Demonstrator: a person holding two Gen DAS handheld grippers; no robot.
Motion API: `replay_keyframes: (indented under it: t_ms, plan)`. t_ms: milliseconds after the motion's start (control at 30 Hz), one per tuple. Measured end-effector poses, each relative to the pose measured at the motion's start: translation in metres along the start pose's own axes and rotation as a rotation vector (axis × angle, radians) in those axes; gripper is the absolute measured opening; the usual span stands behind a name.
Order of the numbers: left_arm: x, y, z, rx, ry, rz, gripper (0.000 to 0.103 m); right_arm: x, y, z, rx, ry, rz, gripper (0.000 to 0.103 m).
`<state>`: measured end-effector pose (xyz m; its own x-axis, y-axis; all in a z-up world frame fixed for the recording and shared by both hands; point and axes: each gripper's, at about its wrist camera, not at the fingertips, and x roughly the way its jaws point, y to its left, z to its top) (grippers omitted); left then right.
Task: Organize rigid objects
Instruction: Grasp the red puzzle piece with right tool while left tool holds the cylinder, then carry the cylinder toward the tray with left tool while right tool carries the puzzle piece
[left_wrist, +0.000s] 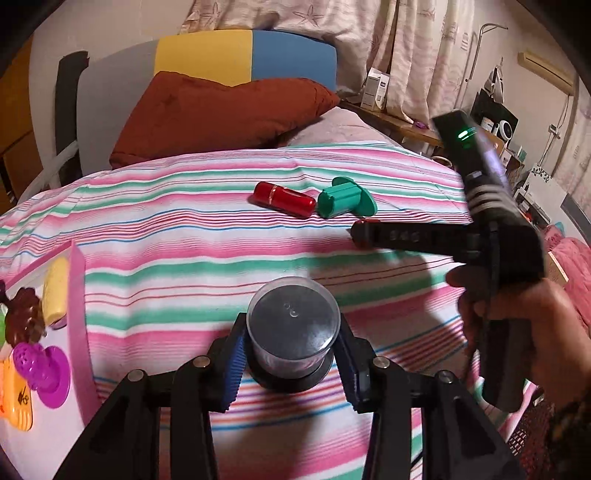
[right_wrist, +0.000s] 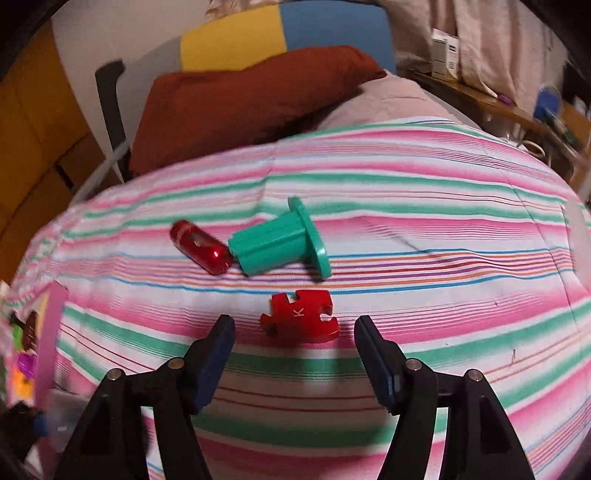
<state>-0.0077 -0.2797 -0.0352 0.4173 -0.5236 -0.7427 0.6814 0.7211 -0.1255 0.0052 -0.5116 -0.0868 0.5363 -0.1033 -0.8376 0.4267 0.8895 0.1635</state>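
Fingers (left_wrist: 232, 365) of the left gripper (left_wrist: 291, 363) clamp a clear plastic cup (left_wrist: 293, 332) with a dark inside and a black base, held above the striped bedspread (left_wrist: 184, 236). To its right, a hand (left_wrist: 532, 325) grips the black handle of the right gripper (right_wrist: 293, 352), which is angled down at the bed; its jaws stand apart with nothing pressed between them, and a red puzzle piece (right_wrist: 300, 314) marked K lies on the cloth just beyond the tips. Farther off, a green flanged cylinder (right_wrist: 277, 243) lies on its side, touching or nearly touching a red capsule (right_wrist: 201, 245). At the left edge, a pink box (left_wrist: 79, 295) holds a yellow roll (left_wrist: 55, 291), a brown piece and a purple piece.
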Motion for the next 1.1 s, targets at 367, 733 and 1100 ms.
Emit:
replay_keyframes:
  t_ms: [367, 733, 1100]
  plan:
    - [0.005, 0.008, -0.003, -0.031, 0.020, -0.030, 0.045, 0.006, 0.001, -0.002, -0.036, 0.005, -0.020, 0.049]
    - [-0.014, 0.027, -0.012, -0.113, 0.021, -0.054, 0.044, -0.027, 0.002, -0.006, 0.063, 0.003, 0.082, 0.048]
    - [-0.066, 0.058, -0.039, -0.106, -0.018, -0.006, 0.044, -0.042, 0.025, -0.018, 0.007, 0.002, 0.107, 0.048]
